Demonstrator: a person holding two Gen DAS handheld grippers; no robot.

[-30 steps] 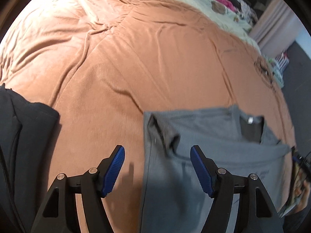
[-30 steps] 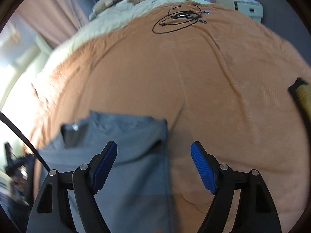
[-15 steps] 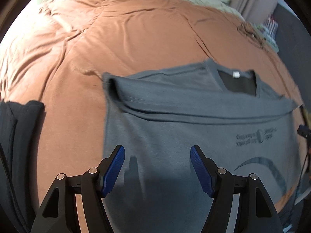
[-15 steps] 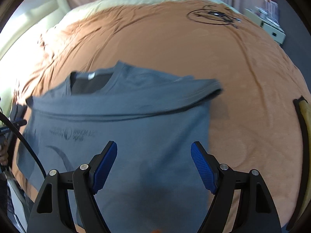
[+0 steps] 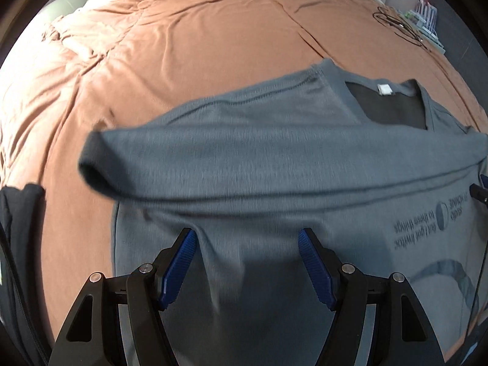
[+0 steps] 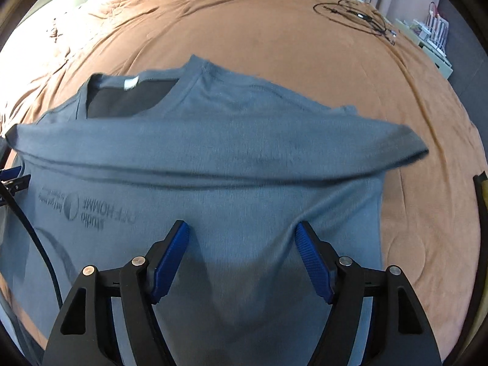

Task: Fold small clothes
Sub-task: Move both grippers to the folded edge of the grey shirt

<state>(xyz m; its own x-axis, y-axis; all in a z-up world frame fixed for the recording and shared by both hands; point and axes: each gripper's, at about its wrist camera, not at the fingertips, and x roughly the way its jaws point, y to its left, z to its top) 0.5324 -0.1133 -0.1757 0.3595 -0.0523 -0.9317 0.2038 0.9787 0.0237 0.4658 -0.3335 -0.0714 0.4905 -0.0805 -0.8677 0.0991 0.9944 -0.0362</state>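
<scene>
A grey T-shirt (image 5: 274, 158) lies on the brown bedspread (image 5: 183, 45), collar far, its sleeves folded across the chest as a band. Dark print shows on its front. It also shows in the right wrist view (image 6: 244, 158). My left gripper (image 5: 247, 262) is open, low over the shirt's left side, with cloth bunched up between its blue pads (image 5: 180, 262). My right gripper (image 6: 242, 259) is open over the shirt's right side, its pads (image 6: 311, 262) on either side of the flat cloth.
A dark garment (image 5: 18, 244) lies at the left edge of the bed. A coil of black cable (image 6: 353, 15) lies at the far right of the bedspread. A yellow and black thing (image 6: 482, 201) is at the right edge. Shelves (image 6: 433, 36) stand beyond the bed.
Both grippers have moved inward and down over the shirt. The shirt now fills the near view, and cloth bunches between the left pads. Both stay open.
</scene>
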